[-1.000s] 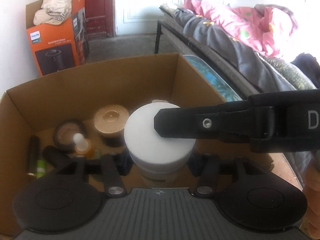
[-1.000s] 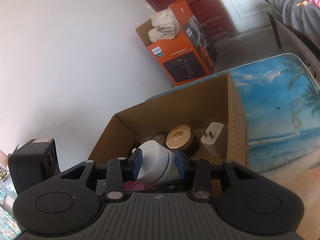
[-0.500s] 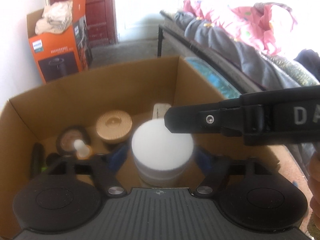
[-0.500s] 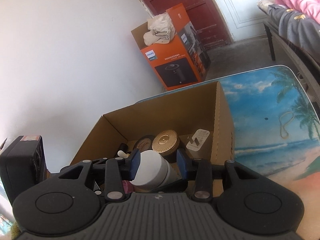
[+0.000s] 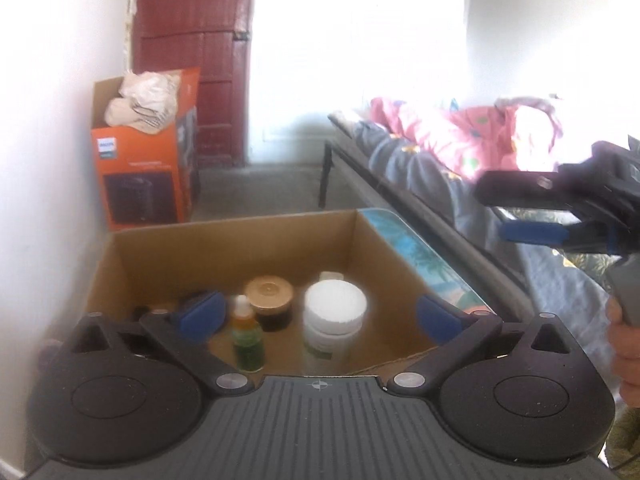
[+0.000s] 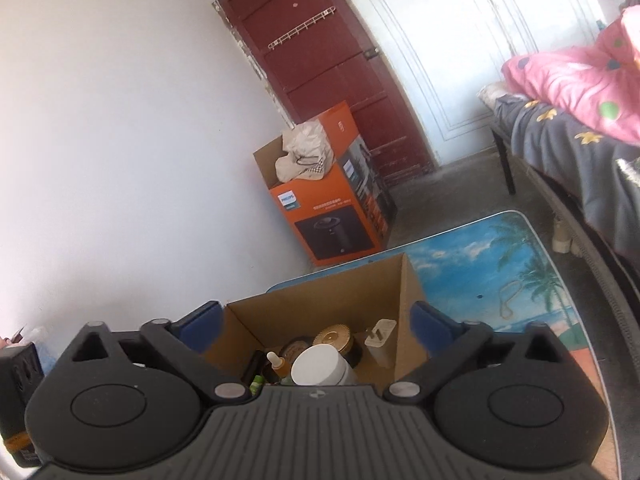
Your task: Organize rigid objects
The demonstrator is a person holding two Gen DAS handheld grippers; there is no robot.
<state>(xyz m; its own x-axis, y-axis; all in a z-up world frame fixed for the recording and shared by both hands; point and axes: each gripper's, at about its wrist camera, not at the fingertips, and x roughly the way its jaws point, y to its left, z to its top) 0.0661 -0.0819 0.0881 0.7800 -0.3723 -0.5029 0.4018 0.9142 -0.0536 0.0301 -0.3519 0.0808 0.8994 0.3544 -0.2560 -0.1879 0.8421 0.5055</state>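
A white-lidded jar (image 5: pixel 334 320) stands upright in the open cardboard box (image 5: pixel 236 236), beside a gold-lidded dark jar (image 5: pixel 269 300) and a small orange-and-green dropper bottle (image 5: pixel 246 336). My left gripper (image 5: pixel 318 316) is open and empty, above the box's near edge. My right gripper (image 6: pixel 316 322) is open and empty, raised above the box (image 6: pixel 320 292); the white jar (image 6: pixel 320 368), gold lid (image 6: pixel 332 336), dropper bottle (image 6: pixel 276 362) and a white plug adapter (image 6: pixel 380 338) lie below it. The right gripper also shows at the right edge of the left wrist view (image 5: pixel 532 216).
The box sits on a table with a beach-print top (image 6: pixel 500 272). An orange appliance carton (image 6: pixel 332 216) stands on the floor by a red door (image 6: pixel 320 60). A bed with pink and grey bedding (image 5: pixel 440 152) runs along the right. A black device (image 6: pixel 20 400) sits at far left.
Both grippers let go of the white jar, opened wide and drew back upward. The jar now stands in the box. The right gripper moved off to the right.
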